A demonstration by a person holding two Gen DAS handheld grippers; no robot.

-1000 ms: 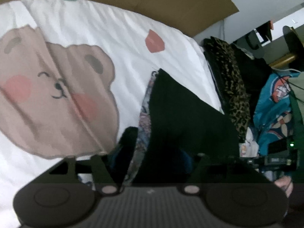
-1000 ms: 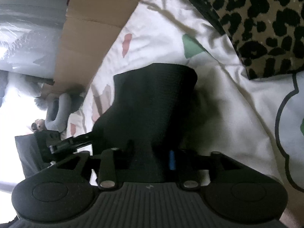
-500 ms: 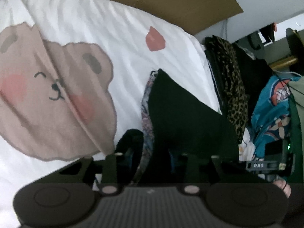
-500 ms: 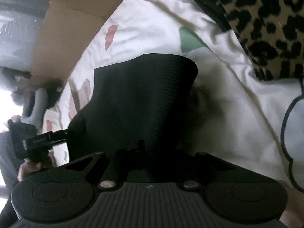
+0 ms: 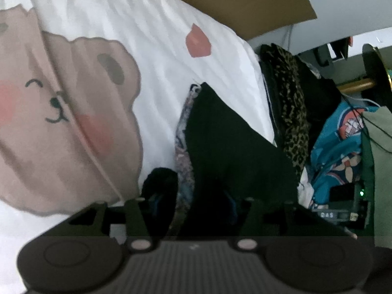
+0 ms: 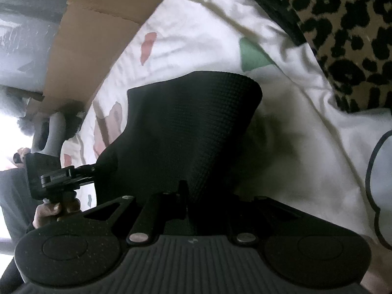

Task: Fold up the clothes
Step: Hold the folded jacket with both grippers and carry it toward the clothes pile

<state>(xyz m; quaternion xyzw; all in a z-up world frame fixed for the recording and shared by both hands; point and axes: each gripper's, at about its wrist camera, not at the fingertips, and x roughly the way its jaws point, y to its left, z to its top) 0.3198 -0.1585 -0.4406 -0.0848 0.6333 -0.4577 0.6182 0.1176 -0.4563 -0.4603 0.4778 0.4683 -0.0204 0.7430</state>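
Black waffle-knit garment on the white bedsheet
Your right gripper pinches its near hem, easing open; left gripper widens around its edge.

Black ribbed tongs, silver pivot screws

A bedroom at home: a bear-print bedsheet with piled clothes beside it.

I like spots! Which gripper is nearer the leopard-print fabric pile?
Right. Right gripper is beside the pile; left gripper is farther, across the black textured garment both opening jaws straddle.
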